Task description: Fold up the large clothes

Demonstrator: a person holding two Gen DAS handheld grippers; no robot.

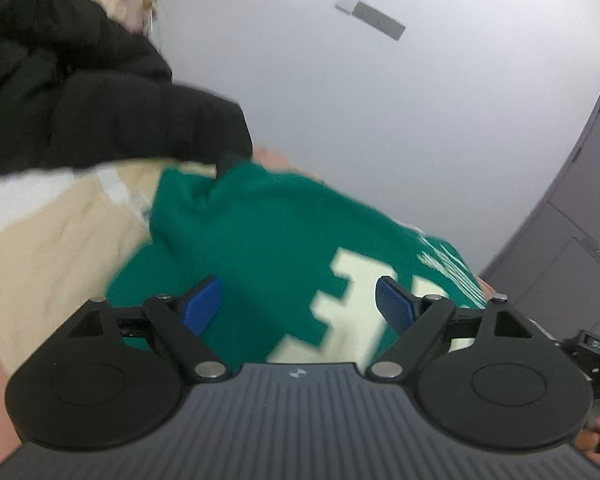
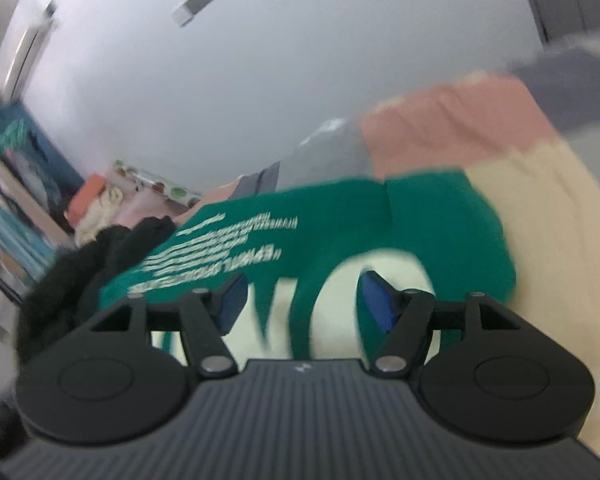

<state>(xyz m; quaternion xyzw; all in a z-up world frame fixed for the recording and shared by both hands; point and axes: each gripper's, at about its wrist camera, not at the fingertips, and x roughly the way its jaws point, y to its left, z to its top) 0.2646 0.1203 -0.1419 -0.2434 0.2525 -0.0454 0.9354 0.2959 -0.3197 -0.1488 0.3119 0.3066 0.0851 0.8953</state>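
The big green shirt with pale letters (image 1: 268,232) lies flat on the cream bed cover (image 1: 52,248), right under both grippers. The left gripper (image 1: 298,304) and the right gripper (image 2: 300,300) are both spread wide, holding nothing. Each one sits just above the cloth, equally near.

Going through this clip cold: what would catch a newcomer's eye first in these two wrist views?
The green top with big cream letters fills the middle of both views, spread on a beige cover. The left gripper and the right gripper each hover over it with blue pads apart, nothing pinched. A black puffy garment is heaped at upper left in the left wrist view.
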